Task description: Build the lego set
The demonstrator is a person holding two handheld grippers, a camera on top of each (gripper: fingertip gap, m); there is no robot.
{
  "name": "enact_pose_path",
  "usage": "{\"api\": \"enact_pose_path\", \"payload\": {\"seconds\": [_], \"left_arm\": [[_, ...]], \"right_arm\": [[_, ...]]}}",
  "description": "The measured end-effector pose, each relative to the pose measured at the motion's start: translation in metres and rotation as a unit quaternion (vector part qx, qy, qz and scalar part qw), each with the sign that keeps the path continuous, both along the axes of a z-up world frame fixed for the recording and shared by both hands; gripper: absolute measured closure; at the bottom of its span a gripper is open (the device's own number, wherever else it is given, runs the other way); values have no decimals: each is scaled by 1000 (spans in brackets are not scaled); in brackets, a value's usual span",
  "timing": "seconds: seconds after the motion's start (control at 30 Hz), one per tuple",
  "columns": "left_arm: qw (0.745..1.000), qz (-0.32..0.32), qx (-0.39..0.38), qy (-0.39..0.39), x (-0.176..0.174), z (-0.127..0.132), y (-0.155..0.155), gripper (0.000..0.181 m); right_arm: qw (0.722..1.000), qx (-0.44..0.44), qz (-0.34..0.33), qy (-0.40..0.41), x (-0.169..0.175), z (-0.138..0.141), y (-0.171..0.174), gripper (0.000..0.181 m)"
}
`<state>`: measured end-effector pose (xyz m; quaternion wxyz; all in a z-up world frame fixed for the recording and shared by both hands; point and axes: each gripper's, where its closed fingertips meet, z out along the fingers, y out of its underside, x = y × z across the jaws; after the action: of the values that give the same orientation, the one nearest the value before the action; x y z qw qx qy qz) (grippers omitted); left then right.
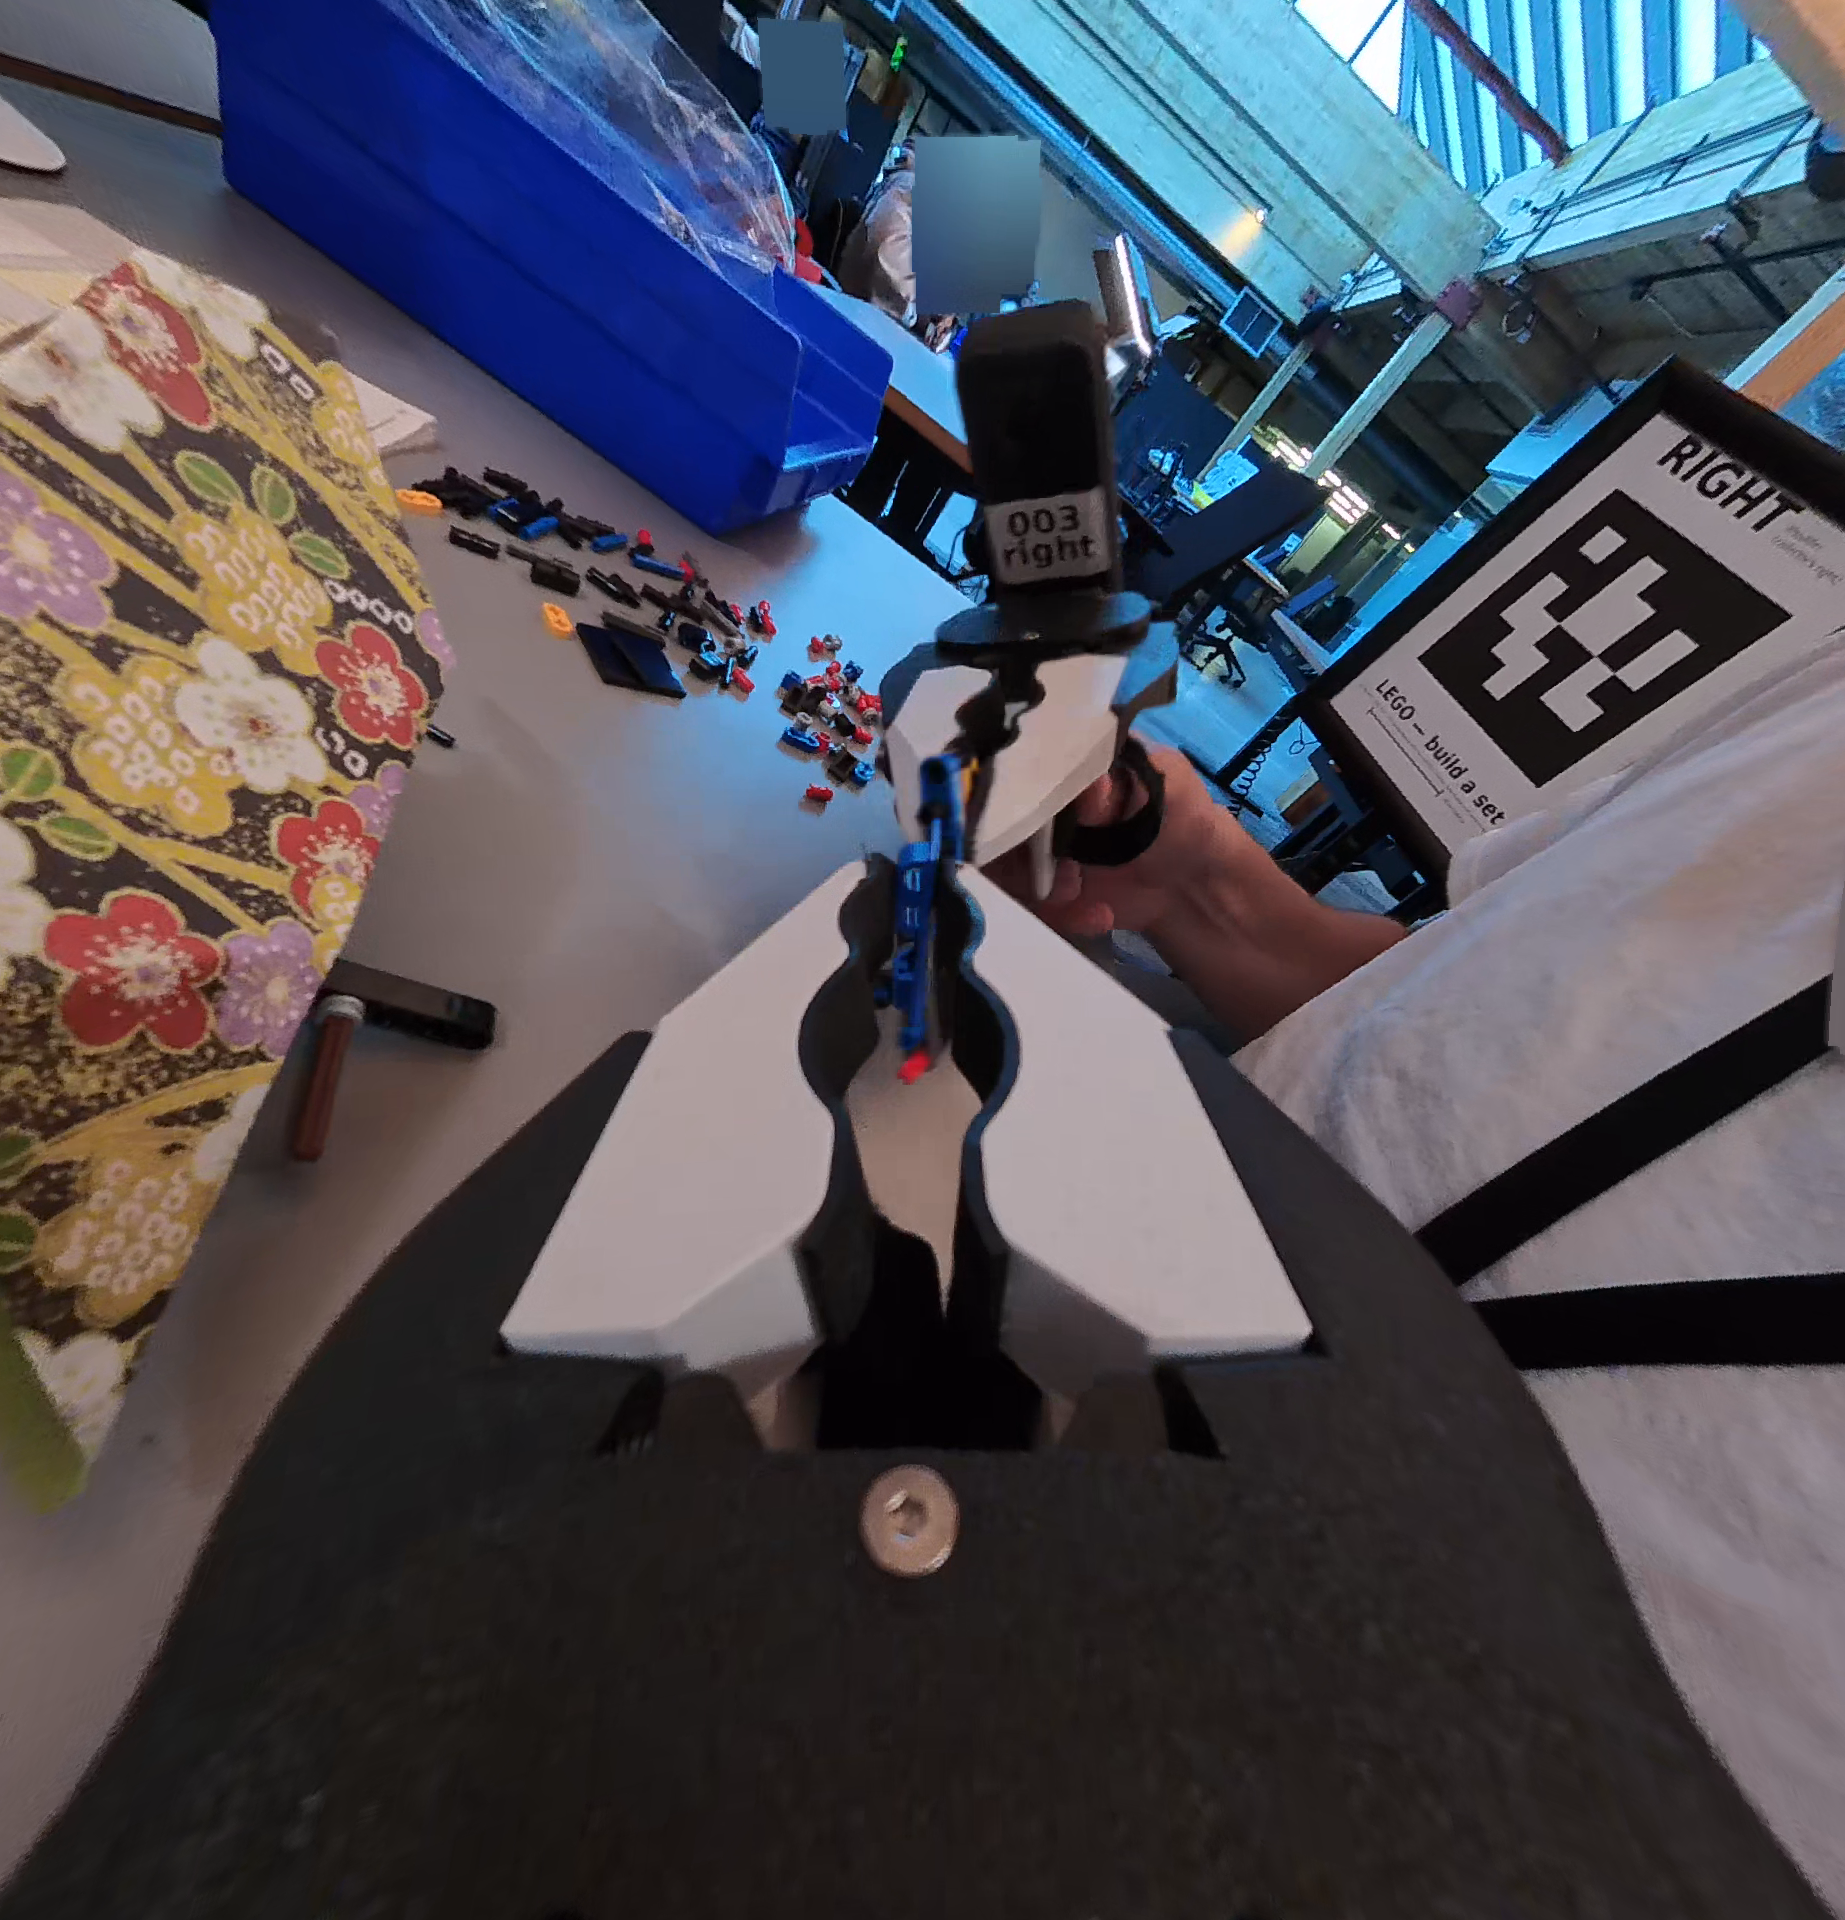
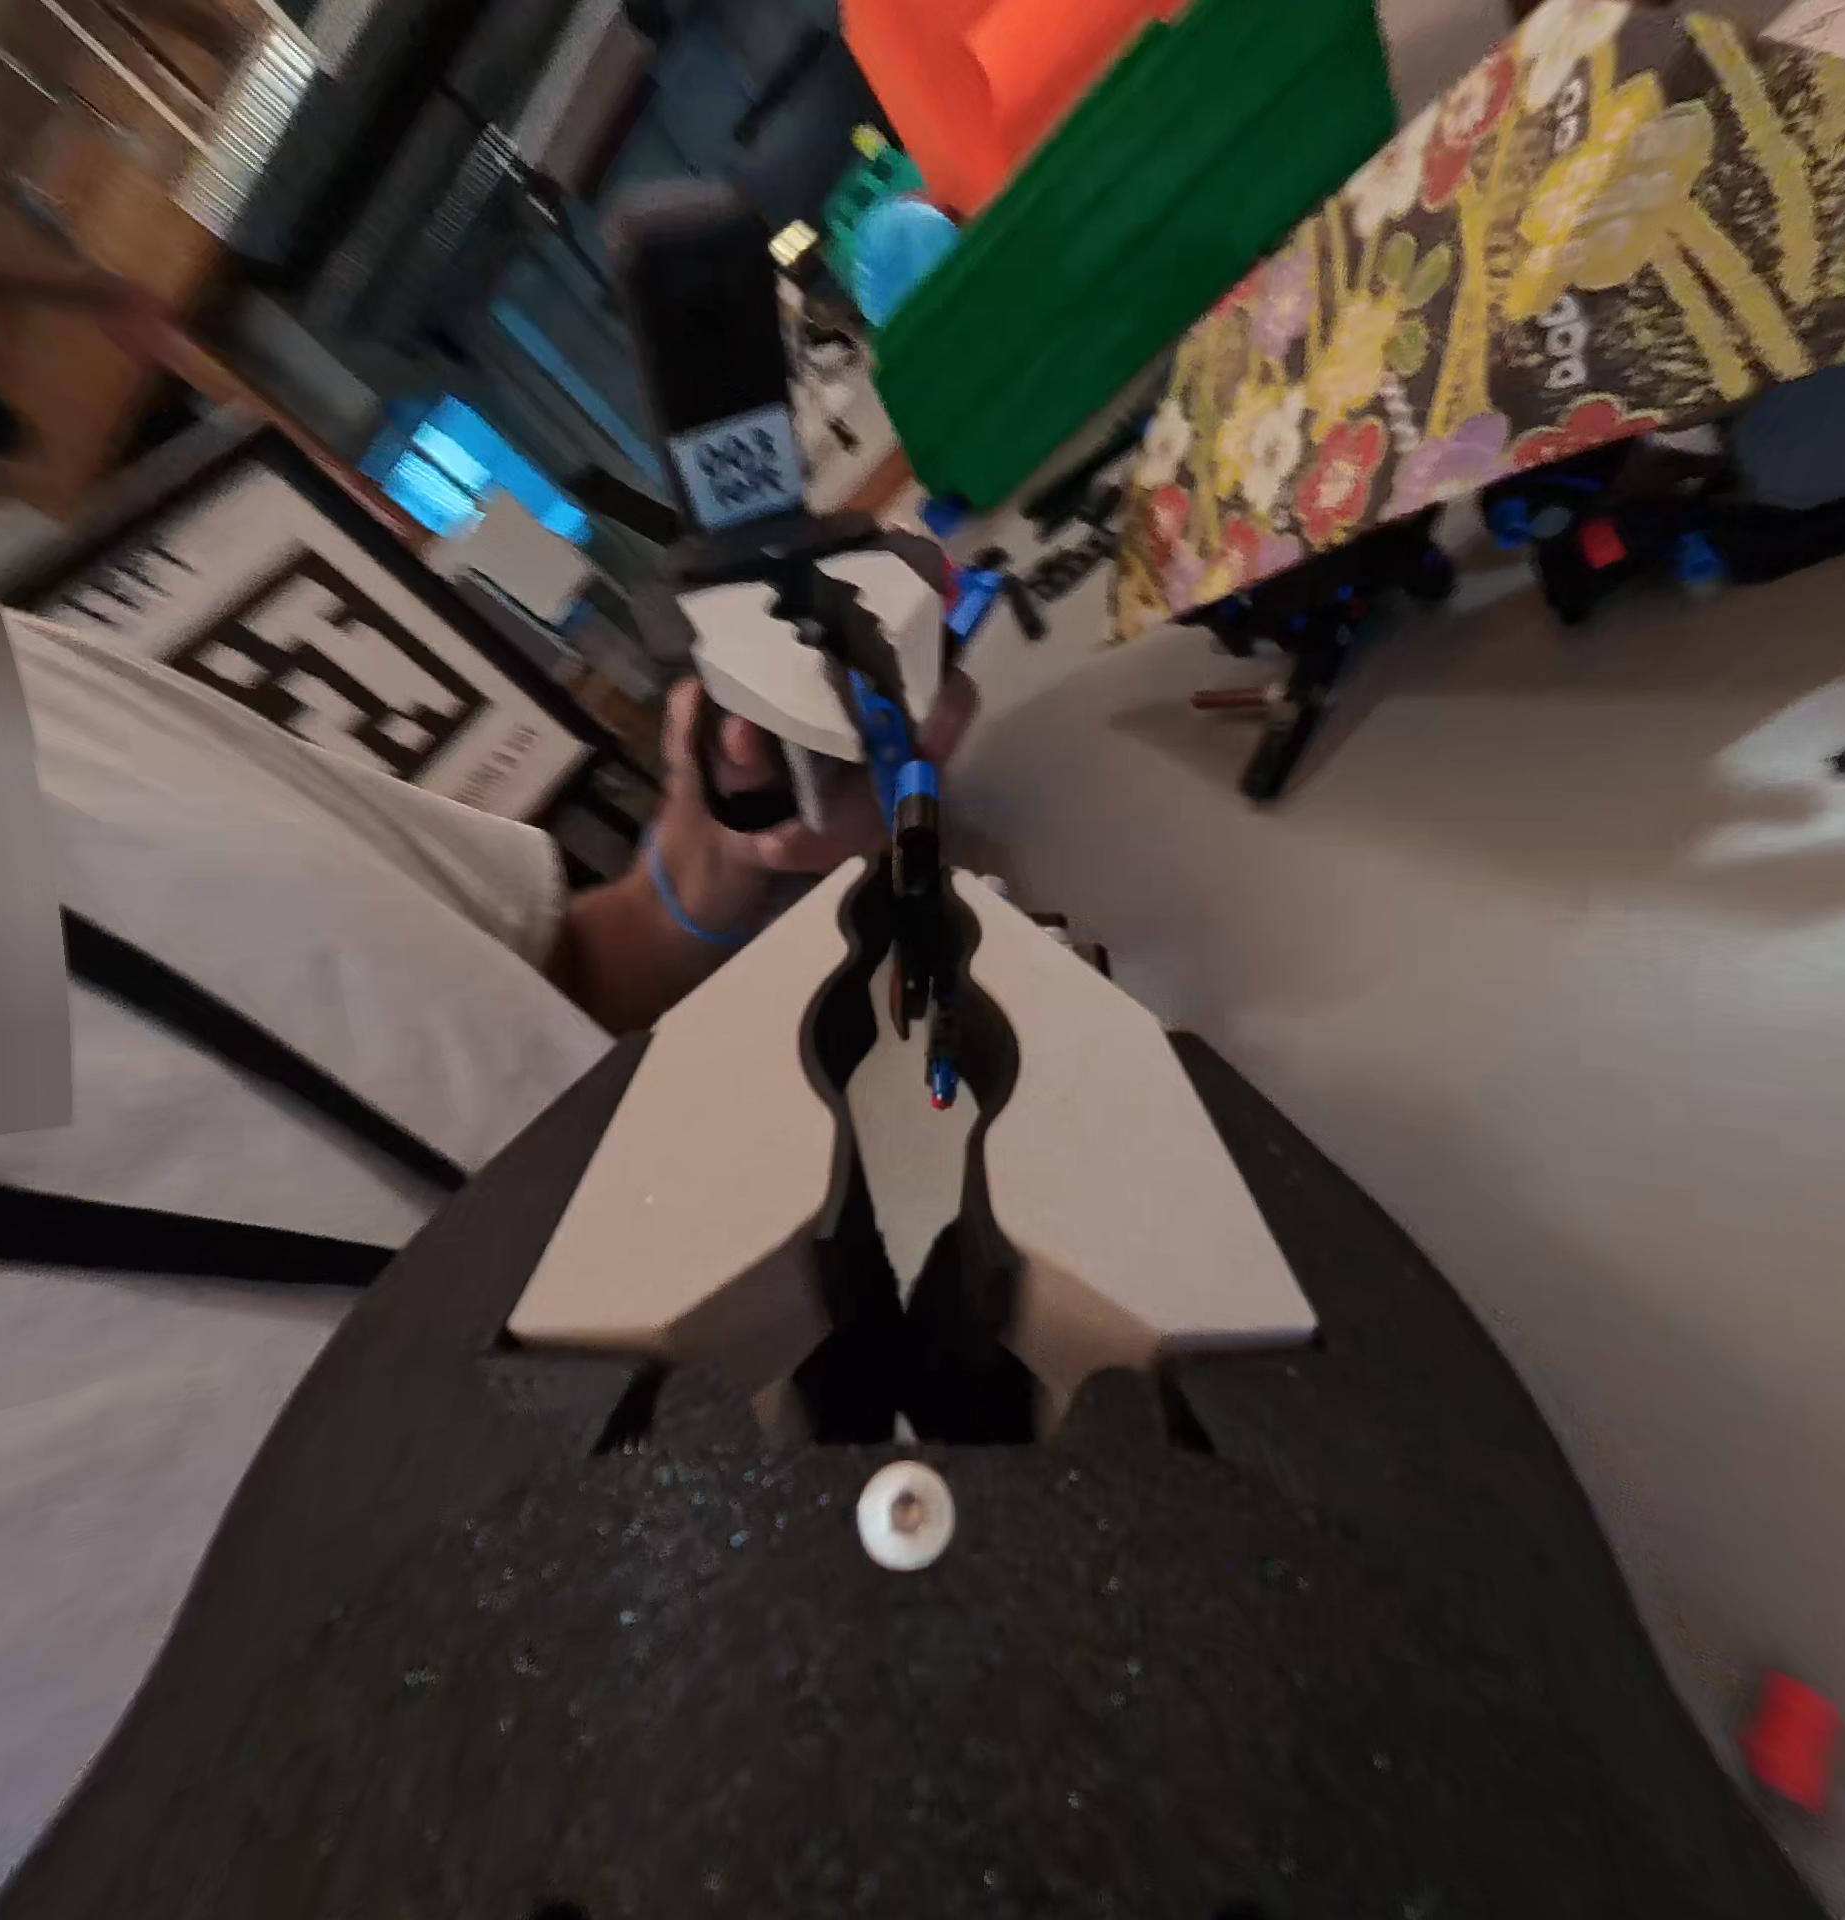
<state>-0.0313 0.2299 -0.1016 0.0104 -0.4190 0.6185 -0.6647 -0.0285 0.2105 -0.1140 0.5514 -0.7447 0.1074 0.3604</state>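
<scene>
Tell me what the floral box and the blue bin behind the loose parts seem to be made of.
Floral box: looks wrapped in patterned paper or fabric, matte, with gold-looking linework; which one is unclear. Blue bin: apparently moulded plastic, smooth and slightly glossy, with crinkled clear film on top.

Your grey bench in an open workshop hall, pale beams and a bright striped skylight overhead, dark desks and a chair behind you, daylight cool, far shelving blurred.
</scene>
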Motion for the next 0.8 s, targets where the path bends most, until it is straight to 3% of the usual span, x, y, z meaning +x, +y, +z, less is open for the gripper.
{"api": "enact_pose_path", "payload": {"seconds": [0.13,0.23,0.8], "left_arm": [[995,-35,-92,21,-6,17,-7,176],[990,-50,-128,41,-9,21,-10,176],[989,-81,-110,49,-25,21,-32,176]], "right_arm": [[995,4,59,81,-11,15,-2,176],[994,-11,85,69,-18,20,-4,175],[991,-76,102,-33,-32,24,-13,175]]}}
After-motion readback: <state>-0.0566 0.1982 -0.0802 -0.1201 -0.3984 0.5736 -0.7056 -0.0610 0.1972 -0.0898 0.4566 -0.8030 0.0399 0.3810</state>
